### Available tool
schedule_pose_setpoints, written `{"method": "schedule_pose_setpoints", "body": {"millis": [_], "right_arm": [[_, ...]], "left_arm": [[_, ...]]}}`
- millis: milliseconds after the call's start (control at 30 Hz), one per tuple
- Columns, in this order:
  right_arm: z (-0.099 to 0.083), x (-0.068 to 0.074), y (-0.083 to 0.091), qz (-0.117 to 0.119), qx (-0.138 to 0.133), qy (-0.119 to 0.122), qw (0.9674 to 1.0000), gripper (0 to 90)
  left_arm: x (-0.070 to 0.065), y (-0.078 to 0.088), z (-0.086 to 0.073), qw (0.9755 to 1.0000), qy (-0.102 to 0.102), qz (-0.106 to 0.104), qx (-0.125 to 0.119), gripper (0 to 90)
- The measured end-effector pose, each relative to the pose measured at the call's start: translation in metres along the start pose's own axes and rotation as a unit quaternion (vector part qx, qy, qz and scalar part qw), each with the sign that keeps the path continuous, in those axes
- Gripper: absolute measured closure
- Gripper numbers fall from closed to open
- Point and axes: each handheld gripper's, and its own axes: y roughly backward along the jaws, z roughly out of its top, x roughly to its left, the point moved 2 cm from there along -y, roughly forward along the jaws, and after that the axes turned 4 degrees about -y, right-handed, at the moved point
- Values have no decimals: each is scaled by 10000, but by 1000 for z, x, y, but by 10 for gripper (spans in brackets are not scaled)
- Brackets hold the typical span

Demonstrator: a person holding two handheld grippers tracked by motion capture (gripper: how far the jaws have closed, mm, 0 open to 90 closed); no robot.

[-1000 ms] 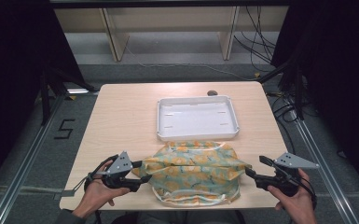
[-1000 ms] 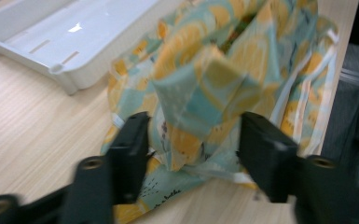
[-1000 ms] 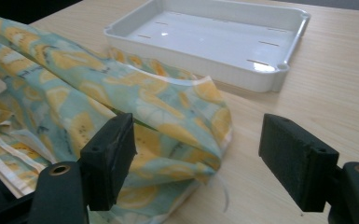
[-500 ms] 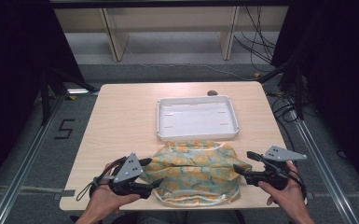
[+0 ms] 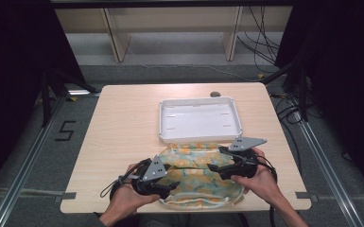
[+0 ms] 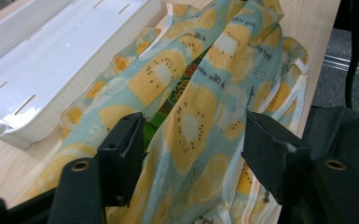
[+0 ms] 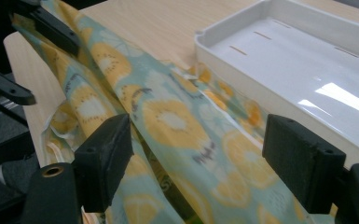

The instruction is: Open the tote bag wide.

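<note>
1. The fruit-print cloth bag [image 5: 201, 175] lies on the table [image 5: 123, 127] at its near edge, just below the white tray [image 5: 199, 119]
2. The left gripper [image 5: 172, 178] has been closing its jaws; they straddle a raised fold of the bag without pinching it
3. The right gripper [image 5: 215, 160] stands spread wide over the bag's cloth, holding nothing

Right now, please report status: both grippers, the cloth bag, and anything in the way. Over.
Left gripper jaws just closing, fabric between, not pinched. Right gripper open over the cloth bag. Bag lies rumpled at near table edge. White tray just behind, touching it.
</note>
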Motion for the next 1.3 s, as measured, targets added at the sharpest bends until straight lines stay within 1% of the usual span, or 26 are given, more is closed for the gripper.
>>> {"method": "schedule_pose_setpoints", "body": {"millis": [33, 67, 100, 200, 233, 333, 367, 433, 467, 500, 533, 600, 633, 667, 800, 833, 867, 933, 967, 1033, 1100, 1133, 1167, 1233, 1267, 1300], "right_arm": [[3, 0, -7, 40, 35, 170, 9998, 268], [3, 0, -7, 40, 35, 170, 9998, 268], [4, 1, -14, 155, 98, 291, 9994, 278], [5, 1, -18, 230, 228, 334, 9989, 319], [6, 1, -22, 204, 287, 368, 9987, 354], [7, 1, -28, 312, 415, 502, 9974, 400], [6, 2, -34, 454, 664, 585, 9950, 469], [6, 3, -41, 511, 846, 796, 9919, 625], [6, 3, -43, 441, 933, 855, 9910, 717], [6, 3, -43, 441, 933, 855, 9910, 717], [8, 1, -44, 361, 1027, 891, 9901, 846], [14, -7, -45, 134, 892, 1054, 9903, 898], [16, -9, -44, 29, 841, 890, 9925, 900], [21, -17, -45, -60, 710, 982, 9926, 900], [37, -35, -47, -350, 555, 657, 9957, 900], [41, -40, -48, -366, 582, 667, 9954, 900], [41, -40, -48, -366, 582, 667, 9954, 900], [51, -48, -55, -608, 492, 676, 9946, 900], [53, -49, -56, -573, 531, 570, 9953, 900], [58, -53, -62, -657, 441, 611, 9950, 900], [61, -54, -66, -681, 451, 603, 9948, 897], [63, -55, -68, -686, 440, 607, 9948, 891], [64, -55, -70, -707, 353, 590, 9951, 867], [64, -52, -68, -625, 535, 456, 9956, 792], [64, -52, -70, -617, 393, 488, 9961, 728], [63, -51, -67, -570, 398, 473, 9965, 673]], "left_arm": [[0, -2, -2, 10000, 39, -2, -17, 501], [1, -2, -3, 10000, -15, 6, 35, 501], [2, -3, -6, 9999, -123, 11, 3, 624], [3, -2, -7, 9997, -227, -12, 38, 761], [3, -2, -8, 9994, -339, -6, 47, 800], [3, -2, -8, 9991, -403, -56, 115, 856], [2, -3, -10, 9990, -439, -88, 23, 881], [0, -4, -11, 9988, -473, -154, 50, 890], [-1, -4, -11, 9988, -467, -170, 45, 891], [-1, -4, -11, 9988, -467, -170, 45, 892], [-1, -4, -11, 9985, -504, -194, 65, 893], [-5, -5, -13, 9981, -536, -274, 107, 893], [-6, -5, -14, 9977, -585, -309, 153, 893], [-7, -5, -15, 9975, -587, -339, 195, 893], [-13, -7, -21, 9971, -553, -470, 242, 893], [-17, -7, -24, 9966, -496, -598, 274, 894], [-17, -7, -24, 9966, -496, -598, 274, 894], [-19, -7, -27, 9960, -505, -669, 321, 894], [-21, -7, -28, 9955, -530, -718, 325, 894], [-22, -7, -27, 9952, -561, -723, 333, 894], [-23, -8, -27, 9951, -493, -817, 273, 894], [-24, -8, -27, 9957, -359, -828, 205, 893], [-24, -8, -27, 9957, -359, -828, 205, 886], [-21, -6, -24, 9963, -178, -833, 117, 801], [-20, -5, -21, 9965, -55, -840, -11, 730], [-19, -2, -18, 9965, -64, -832, -71, 710]]}}
